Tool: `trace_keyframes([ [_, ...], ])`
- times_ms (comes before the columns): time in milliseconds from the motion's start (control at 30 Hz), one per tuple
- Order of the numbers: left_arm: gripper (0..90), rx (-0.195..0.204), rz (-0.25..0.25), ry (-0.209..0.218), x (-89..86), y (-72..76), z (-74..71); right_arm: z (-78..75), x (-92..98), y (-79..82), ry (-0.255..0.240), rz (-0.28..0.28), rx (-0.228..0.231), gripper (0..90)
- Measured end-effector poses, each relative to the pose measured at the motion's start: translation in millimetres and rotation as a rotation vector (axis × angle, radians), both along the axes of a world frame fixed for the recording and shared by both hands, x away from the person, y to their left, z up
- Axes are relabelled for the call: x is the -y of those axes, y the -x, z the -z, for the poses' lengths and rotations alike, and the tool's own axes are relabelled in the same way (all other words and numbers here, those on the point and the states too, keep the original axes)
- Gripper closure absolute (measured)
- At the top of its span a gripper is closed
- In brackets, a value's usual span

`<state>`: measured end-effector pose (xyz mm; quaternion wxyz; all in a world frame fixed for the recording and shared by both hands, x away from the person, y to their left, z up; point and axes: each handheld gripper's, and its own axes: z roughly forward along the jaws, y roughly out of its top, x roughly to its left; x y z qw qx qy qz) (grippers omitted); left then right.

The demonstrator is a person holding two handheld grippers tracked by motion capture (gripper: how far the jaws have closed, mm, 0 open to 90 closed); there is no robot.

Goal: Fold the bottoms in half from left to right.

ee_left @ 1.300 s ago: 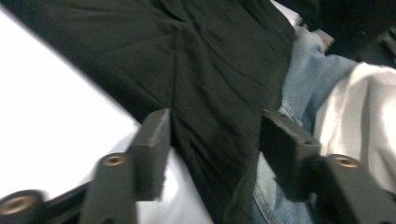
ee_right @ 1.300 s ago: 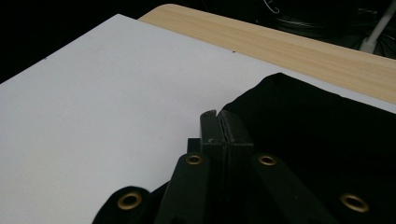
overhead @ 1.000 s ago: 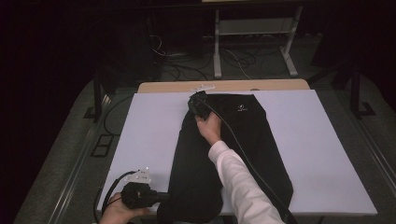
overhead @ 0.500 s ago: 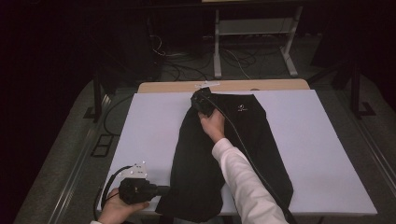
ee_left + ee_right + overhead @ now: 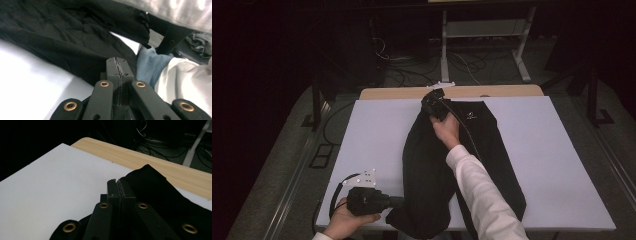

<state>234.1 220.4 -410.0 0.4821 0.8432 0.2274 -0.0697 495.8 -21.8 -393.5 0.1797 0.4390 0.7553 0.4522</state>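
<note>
While both hands work at the white table [image 5: 362, 130], the scene reads so:
Garment: black trousers [image 5: 492, 150] lie lengthwise down the middle of the table, one half lifted and doubled over toward the left.
Left gripper [image 5: 398, 202]: near the table's front edge, jaws pressed together on the trousers' near hem, cloth pinched between them.
Right gripper [image 5: 432, 102]: at the far end, jaws clamped on the waistband's left corner, which is raised off the table.
Sleeve [image 5: 484, 195]: white, reaching across the trousers.
Far edge: a wooden strip [image 5: 402, 93] beyond the white surface.
</note>
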Motion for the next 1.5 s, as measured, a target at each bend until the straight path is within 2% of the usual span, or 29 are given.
trace_keyframes([
  [100, 89.1, -0.016, 0.017, 0.007, 6.3, 0.0, -2.0, -2.2, 3.1, 1.0, 0.014, 0.003, 0.002, 87.4],
  [267, 89.1, -0.002, 0.059, 0.022, 21.1, -0.2, -5.1, -2.1, 9.6, 3.6, 0.028, 0.005, -0.001, 87.4],
  [467, 89.0, -0.008, 0.108, 0.030, 39.7, -2.8, -3.8, -3.5, 25.7, 7.1, 0.024, 0.014, -0.003, 87.4],
  [600, 89.0, -0.012, 0.122, 0.043, 48.6, -5.0, -3.5, -6.1, 37.0, 7.5, 0.029, 0.024, -0.001, 87.4],
  [933, 89.0, -0.025, 0.178, 0.043, 70.1, -7.1, -4.8, -7.5, 57.9, 5.3, 0.023, 0.054, -0.007, 87.4],
  [1200, 89.0, -0.026, 0.217, 0.058, 94.8, -5.5, -1.0, -3.9, 73.6, 6.0, 0.023, 0.066, -0.018, 87.4],
  [1500, 89.1, -0.037, 0.263, 0.065, 126.1, -10.2, -0.3, -1.5, 98.9, 6.8, 0.008, 0.075, -0.041, 87.3],
])
